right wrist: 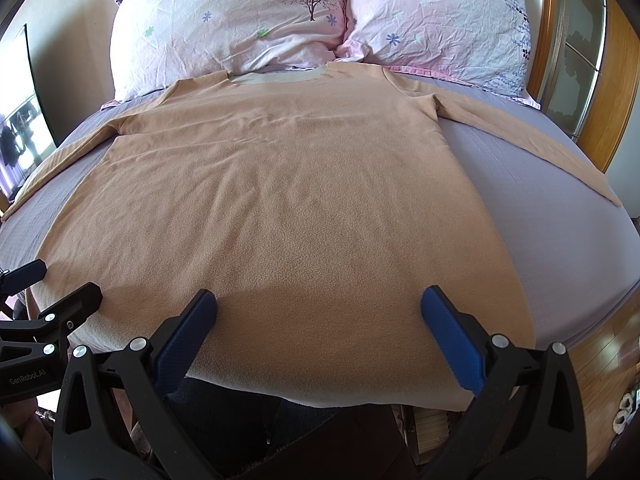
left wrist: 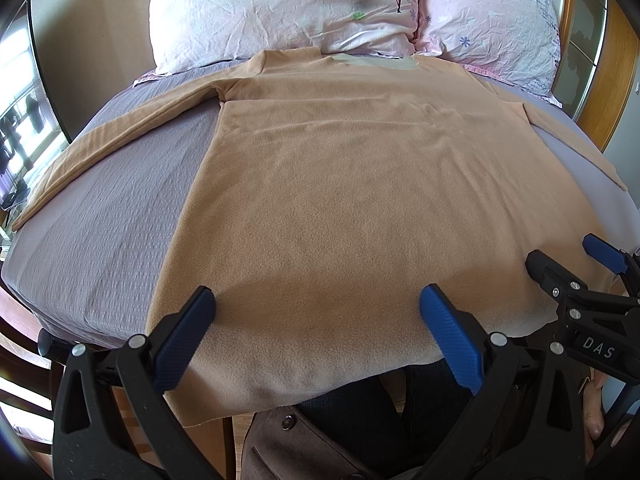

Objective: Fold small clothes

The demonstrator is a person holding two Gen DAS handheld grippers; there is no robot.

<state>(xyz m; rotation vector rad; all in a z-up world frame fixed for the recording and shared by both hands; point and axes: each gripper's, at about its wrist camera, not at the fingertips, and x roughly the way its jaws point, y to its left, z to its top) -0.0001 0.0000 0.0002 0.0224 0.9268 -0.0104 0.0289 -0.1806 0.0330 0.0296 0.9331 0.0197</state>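
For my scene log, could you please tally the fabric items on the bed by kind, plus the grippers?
Tan long-sleeved shirt: 1
Floral pillows: 2 (left pillow, right pillow)
Lilac bedsheet: 1
Grippers: 2 (left gripper, right gripper), both open
Total: 6

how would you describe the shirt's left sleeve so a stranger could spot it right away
Start at the bed with its purple sheet and find the tan long-sleeved shirt spread flat below the floral pillows. The left sleeve is the long tan strip that slants from the shoulder across bare sheet to the bed's left edge.
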